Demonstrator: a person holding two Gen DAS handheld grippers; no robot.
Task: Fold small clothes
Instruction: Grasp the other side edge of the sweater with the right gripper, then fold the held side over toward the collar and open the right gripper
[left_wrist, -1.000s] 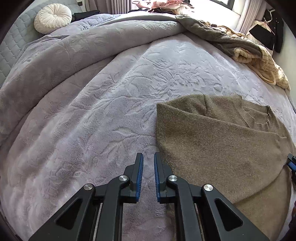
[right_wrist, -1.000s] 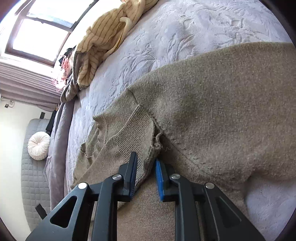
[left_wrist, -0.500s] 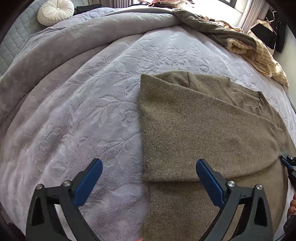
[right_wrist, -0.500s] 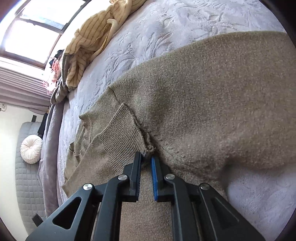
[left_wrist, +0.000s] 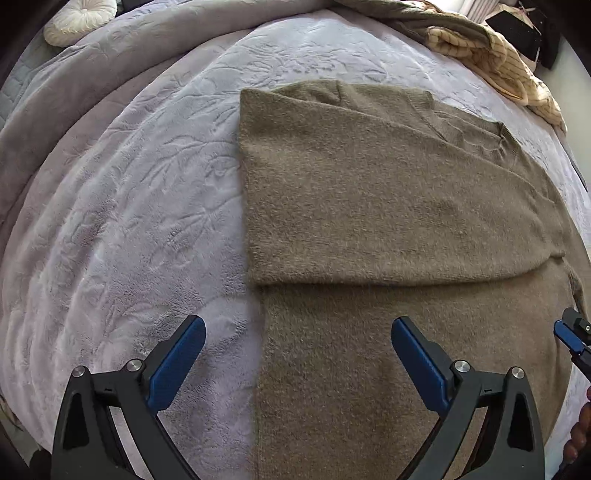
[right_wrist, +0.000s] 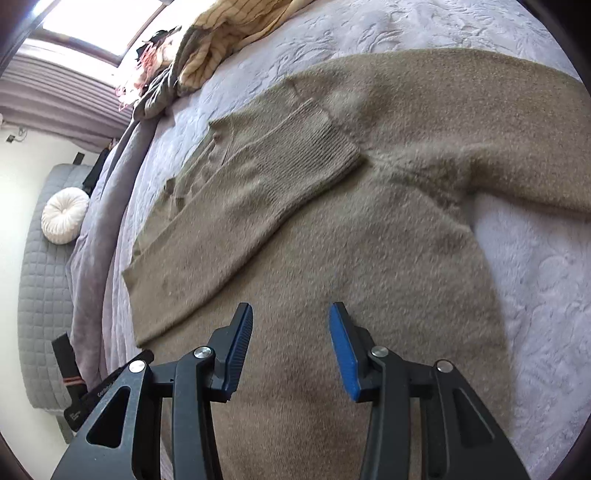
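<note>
An olive-brown knit sweater lies flat on the lavender bedspread. One sleeve is folded across its chest, and the ribbed cuff shows in the right wrist view. The sweater fills that view; its other sleeve stretches out to the right. My left gripper is open wide and empty above the sweater's left edge. My right gripper is open and empty above the sweater's body. A blue right fingertip shows at the left wrist view's right edge.
A pile of cream striped and dark clothes lies at the bed's far right. A round white cushion rests by the grey quilted headboard. A rumpled grey duvet lies along the far left. A window is behind.
My left gripper opened wide and drew back from the sweater's edge. My right gripper let go of the sleeve cuff, opened and pulled back; the sleeve now lies across the chest.
</note>
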